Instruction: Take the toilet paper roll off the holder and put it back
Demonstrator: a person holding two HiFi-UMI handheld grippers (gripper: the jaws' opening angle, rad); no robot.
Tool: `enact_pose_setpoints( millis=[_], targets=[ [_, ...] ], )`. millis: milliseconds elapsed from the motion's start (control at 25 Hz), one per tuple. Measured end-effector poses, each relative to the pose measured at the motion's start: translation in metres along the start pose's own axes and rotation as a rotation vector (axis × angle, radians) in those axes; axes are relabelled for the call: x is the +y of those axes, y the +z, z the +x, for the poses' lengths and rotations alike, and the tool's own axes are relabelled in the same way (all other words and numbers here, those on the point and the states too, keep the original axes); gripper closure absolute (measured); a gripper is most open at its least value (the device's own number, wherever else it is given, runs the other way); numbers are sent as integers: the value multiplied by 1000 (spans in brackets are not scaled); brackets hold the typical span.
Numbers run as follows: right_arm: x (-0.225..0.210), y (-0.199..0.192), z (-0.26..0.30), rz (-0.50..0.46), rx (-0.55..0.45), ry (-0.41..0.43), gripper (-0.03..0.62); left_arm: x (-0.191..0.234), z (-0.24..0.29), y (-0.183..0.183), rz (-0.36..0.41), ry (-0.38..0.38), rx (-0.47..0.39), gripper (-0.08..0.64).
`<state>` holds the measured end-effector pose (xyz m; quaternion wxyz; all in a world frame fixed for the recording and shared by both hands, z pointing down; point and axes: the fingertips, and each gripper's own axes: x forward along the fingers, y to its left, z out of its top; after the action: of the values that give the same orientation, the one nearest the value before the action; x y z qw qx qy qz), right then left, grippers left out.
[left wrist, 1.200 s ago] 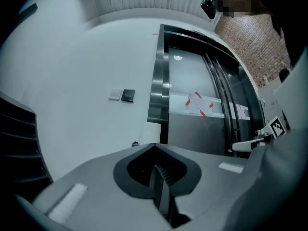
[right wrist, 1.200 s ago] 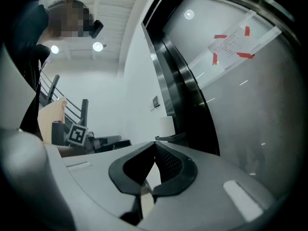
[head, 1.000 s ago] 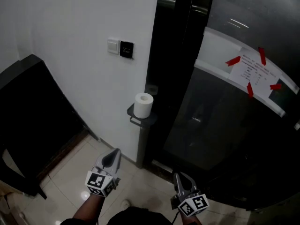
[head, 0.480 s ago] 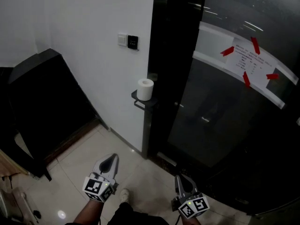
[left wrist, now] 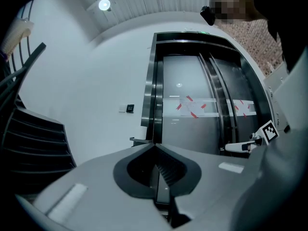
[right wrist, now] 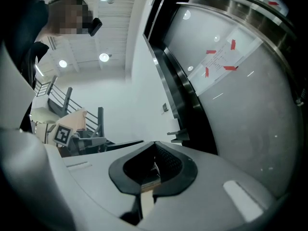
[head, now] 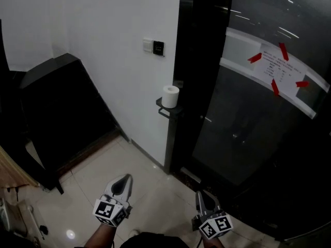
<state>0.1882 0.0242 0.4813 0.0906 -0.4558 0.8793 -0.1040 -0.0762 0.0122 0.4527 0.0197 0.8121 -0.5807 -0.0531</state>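
**Standing back from the roll, both tools shut**

Looking down at a pale, shiny tile floor. Facing a plain white wall on the left side of the room. Facing a tall dark glass door on the right, curving and shining with streaks of light. Seeing a white paper notice stuck high on the glass with bits of red tape. Seeing round ceiling lights glowing overhead in the left tool's view.

Passing big black stairs on the far left, slanting down along the wall and keeping off to the side of the holder. Spotting two small wall switches, one white and one black, side by side on the wall.

Finding the toilet paper roll standing upright on a small black holder. Sticking out from the spot where the white wall meets the black door frame, below the switches.

Holding the left tool low over the floor, jaws pressed together and gripping nothing. Holding the right tool beside it, jaws also closed tight and empty. Pointing both toward the wall and door, well apart from the roll. Showing a black-and-white marker cube at the back of each tool.
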Motion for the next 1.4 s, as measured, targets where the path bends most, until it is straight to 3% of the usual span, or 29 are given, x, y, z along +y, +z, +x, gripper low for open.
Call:
enact_pose_setpoints(
  millis=[360, 720, 880, 1400],
  targets=[
    [34, 1, 27, -17, -34, -20, 578, 35, -29, 15, -4, 22, -27, 558],
    [58, -18, 39, -41, 10, -17, 578, 64, -52, 12, -54, 51, -14, 558],
    [65, -16, 45, -73, 17, -17, 580, 69, -51, 9, -25, 40, -16, 558],
    [79, -29, 38, -69, 45, -23, 580, 74, -62, -1, -30, 24, 6, 558]
  ],
)
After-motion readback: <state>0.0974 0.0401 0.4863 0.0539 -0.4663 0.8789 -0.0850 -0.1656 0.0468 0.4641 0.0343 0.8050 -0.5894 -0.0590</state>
